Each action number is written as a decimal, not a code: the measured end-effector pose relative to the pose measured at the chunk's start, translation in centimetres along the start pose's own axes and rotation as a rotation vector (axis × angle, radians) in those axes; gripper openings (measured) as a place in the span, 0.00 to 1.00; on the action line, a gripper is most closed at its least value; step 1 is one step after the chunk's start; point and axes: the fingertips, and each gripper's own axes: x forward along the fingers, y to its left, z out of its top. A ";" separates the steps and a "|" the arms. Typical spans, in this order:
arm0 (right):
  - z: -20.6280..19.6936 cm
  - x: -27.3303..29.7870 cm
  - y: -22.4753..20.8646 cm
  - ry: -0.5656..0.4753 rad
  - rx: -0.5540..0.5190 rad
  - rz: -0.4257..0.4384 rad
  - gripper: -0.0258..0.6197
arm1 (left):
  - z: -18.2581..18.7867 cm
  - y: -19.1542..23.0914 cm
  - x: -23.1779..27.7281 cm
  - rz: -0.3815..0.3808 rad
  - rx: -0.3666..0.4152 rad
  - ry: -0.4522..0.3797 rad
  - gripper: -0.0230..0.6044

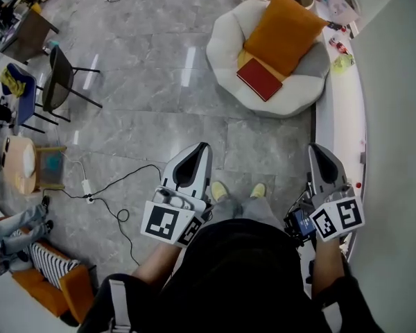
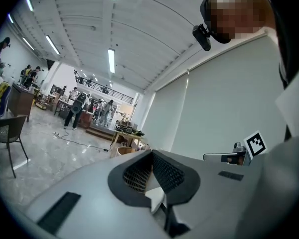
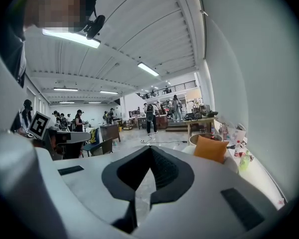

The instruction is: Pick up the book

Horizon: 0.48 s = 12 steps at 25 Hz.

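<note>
- The book (image 1: pixel 259 79) is red and lies flat on the white round seat (image 1: pixel 291 101). It is at the front edge of the orange cushion (image 1: pixel 284 23) and touches it.
- Its long axis runs slantwise in the head view, from upper left to lower right, so it is not in line with the jaws.
- The seat stands on the grey floor (image 1: pixel 159 109), ahead of the person and well apart from both tools.
- The left hand-held gripper (image 1: pixel 202 146) has its jaws clenched together, with nothing between them.
- The right hand-held gripper (image 1: pixel 315 148) is also clenched and empty.
- The book lies forward, between the lines of the two, about equally far from each.
- Only the right gripper view shows the cushion, so I judge the right one better placed. It must first come closer and release its jaws.
</note>
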 end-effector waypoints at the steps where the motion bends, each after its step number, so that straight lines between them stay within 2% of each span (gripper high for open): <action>1: 0.0 0.2 0.3 0.000 0.003 0.004 0.06 | 0.0 0.3 -0.1 0.002 -0.003 0.000 0.06; 12: 0.0 1.7 -1.3 -0.006 0.019 0.019 0.06 | 0.5 0.7 1.2 0.029 0.000 -0.007 0.06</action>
